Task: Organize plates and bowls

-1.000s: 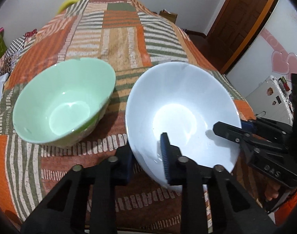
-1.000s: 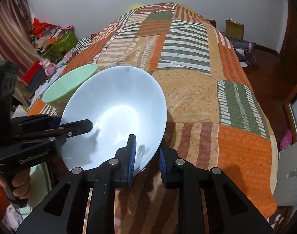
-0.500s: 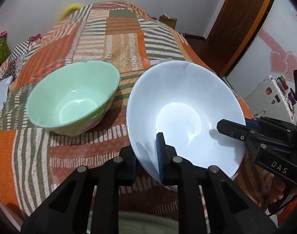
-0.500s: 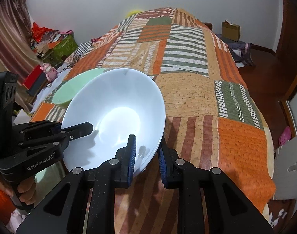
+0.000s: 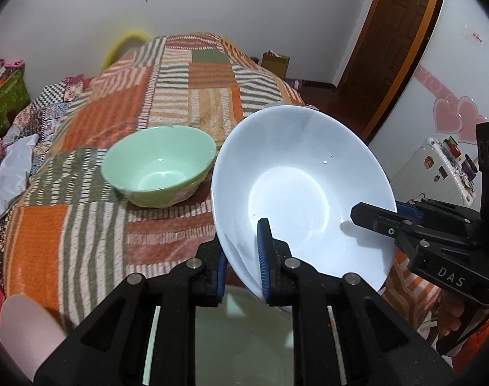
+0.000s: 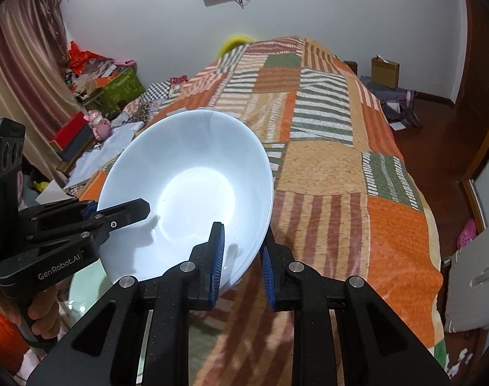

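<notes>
Both hand-held grippers, left and right, pinch opposite rims of a round white ceramic bowl, tilted, opening toward the cameras, above a patchwork bed.

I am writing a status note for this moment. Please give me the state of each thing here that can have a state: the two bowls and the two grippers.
White bowl: held in the air, tilted, empty.
Green bowl: resting upright on the bed cover, empty.
Left gripper: shut on the white bowl's near rim.
Right gripper: shut on the white bowl's rim, on the other side.
</notes>
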